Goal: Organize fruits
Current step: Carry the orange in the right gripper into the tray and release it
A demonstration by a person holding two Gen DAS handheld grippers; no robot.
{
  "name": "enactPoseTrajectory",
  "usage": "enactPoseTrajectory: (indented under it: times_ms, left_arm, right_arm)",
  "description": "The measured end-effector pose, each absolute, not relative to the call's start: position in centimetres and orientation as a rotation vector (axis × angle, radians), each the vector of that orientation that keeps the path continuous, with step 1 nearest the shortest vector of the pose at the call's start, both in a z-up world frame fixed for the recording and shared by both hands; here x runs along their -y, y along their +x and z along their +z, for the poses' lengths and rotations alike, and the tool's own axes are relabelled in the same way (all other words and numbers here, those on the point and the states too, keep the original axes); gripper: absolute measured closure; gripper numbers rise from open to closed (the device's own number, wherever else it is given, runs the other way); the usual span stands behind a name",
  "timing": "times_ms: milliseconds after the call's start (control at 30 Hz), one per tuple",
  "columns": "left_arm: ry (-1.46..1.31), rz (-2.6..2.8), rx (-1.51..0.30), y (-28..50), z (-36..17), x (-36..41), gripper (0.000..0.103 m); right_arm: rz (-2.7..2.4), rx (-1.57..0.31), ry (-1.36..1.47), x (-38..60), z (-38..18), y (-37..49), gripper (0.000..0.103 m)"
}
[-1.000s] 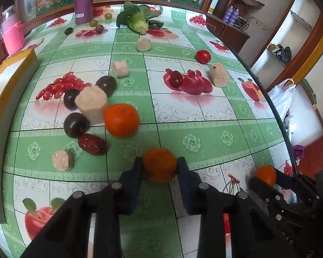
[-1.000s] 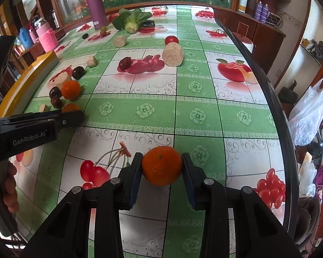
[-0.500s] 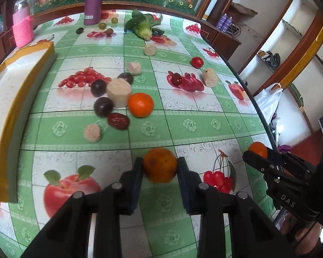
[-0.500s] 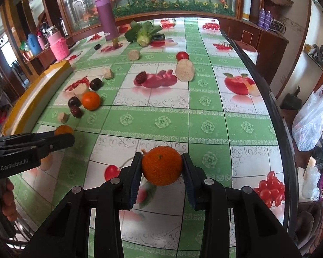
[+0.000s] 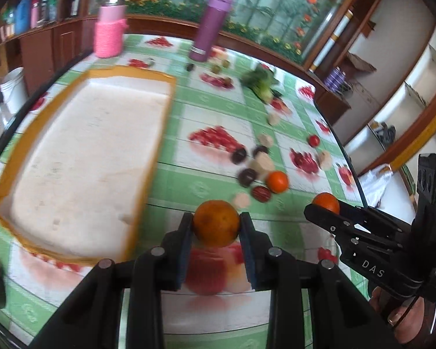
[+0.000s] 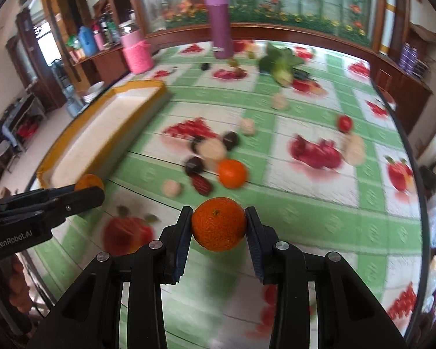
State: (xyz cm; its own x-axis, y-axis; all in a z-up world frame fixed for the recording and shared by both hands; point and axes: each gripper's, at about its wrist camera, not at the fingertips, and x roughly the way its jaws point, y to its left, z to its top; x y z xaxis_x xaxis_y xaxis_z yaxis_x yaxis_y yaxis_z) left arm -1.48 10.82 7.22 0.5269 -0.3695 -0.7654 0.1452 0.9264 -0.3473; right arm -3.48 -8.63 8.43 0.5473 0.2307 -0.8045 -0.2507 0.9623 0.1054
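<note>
Gripping one orange each: left gripper is clamped on a dull orange at lower centre of its view, pads pressed on both sides of the fruit. Right gripper is clamped the same way on a brighter orange, lower centre of the right view. Both fruits are held clear above the table with its green checked cloth.

Cross-check: the left view shows the right gripper at the right edge with its orange peeking over the fingers. The right view shows the left gripper at the left edge, orange tucked behind its tip.

Tray: shallow, yellow rim, white inside, fills the left half of the left view. The left gripper's orange sits just right of the tray's near corner in that frame. In the right view the tray runs along the left middle.

Loose items are on the table at centre of both views: a third orange, dark round fruits and pale chunks close around it. A small red fruit lies further right, and a leafy green vegetable towards the top. Purple bottle and pink wrapped jar stand at the table's far edge. Table surface is motion-blurred in both views.
</note>
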Motion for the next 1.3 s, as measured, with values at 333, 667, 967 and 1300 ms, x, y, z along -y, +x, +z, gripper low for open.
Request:
enactPoseTrajectory:
  times_ms: [333, 667, 967, 1300]
  left_arm:
    - [-0.261, -0.059, -0.948, 1.8, 5.7, -20.5, 0.069]
    - [-0.238, 0.055, -1.002, 4.5, 2.6, -24.2, 0.069]
    - [-0.193, 0.071, -1.018, 4.7, 1.7, -24.6, 0.068]
    - [-0.207, 0.109, -0.994, 3.3, 2.8, -24.6, 0.054]
  right_arm:
    - [0.496, -0.958, -0.097, -4.8, 8.7, 3.7, 0.068]
    - [0.51, -1.04, -0.208, -11.7, 3.8, 8.5, 0.068]
    - [0.518, -1.031, -0.265, -12.4, 2.9, 9.1, 0.057]
    - [0.519, -0.991, -0.237, -10.7, 4.9, 7.1, 0.056]
